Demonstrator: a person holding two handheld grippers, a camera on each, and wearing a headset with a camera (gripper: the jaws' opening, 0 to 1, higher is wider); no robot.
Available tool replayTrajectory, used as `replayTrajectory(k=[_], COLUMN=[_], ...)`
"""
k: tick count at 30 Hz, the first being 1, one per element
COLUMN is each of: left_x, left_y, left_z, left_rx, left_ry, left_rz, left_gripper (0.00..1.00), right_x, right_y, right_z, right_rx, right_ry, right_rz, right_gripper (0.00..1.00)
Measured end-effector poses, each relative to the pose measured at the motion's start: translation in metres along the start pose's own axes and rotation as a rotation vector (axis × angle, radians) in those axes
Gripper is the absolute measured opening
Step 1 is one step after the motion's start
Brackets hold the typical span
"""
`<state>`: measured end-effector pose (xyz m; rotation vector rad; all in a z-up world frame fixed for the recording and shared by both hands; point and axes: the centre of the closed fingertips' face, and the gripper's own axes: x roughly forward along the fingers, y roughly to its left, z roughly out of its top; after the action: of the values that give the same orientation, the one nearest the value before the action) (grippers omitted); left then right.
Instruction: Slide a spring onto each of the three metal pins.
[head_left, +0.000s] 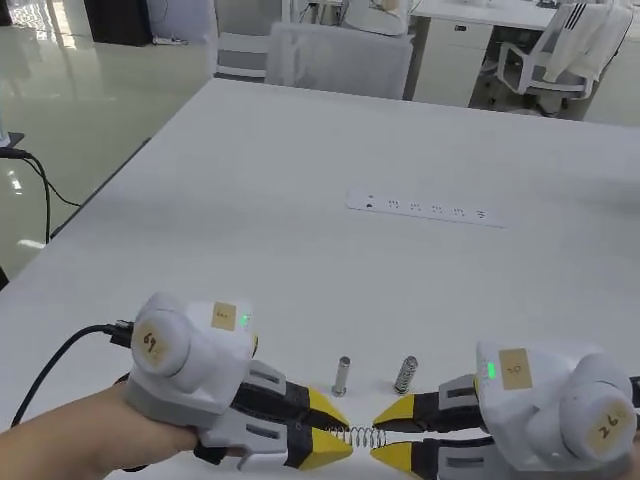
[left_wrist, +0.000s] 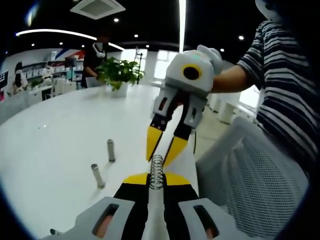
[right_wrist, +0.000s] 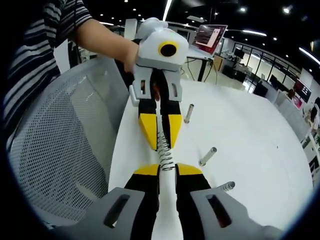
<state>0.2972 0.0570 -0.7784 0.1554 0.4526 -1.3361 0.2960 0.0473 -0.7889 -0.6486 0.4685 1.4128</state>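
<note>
The left gripper (head_left: 343, 438) is held low over the white table (head_left: 300, 180), its jaws closed on one end of a thin steel spring (head_left: 362, 436), which is kept level in the air. Just behind, a bare pin (head_left: 342, 375) and a spring-covered pin (head_left: 406, 374) are stood upright. The spring's other end is clamped by the right gripper (head_left: 380, 437).

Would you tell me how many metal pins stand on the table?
3, across the right gripper view: the far pin, the middle pin, and the spring-wrapped near pin.
</note>
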Motion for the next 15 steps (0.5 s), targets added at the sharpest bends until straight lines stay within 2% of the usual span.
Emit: replayTrajectory(k=[6, 15], left_x=[-0.0006, -0.0001], left_y=[-0.0025, -0.0056], left_z=[0.0007, -0.0003], left_rx=[0.002, 0.012], left_ry=[0.004, 0.019], left_rz=[-0.011, -0.019], left_gripper=[0.02, 0.02], right_x=[-0.0020, 0.0002], right_y=[0.0021, 0.0053], right_z=[-0.0002, 0.0004], right_rx=[0.041, 0.050], right_ry=[-0.020, -0.028], right_rz=[0.008, 0.021], right_gripper=[0.09, 0.08])
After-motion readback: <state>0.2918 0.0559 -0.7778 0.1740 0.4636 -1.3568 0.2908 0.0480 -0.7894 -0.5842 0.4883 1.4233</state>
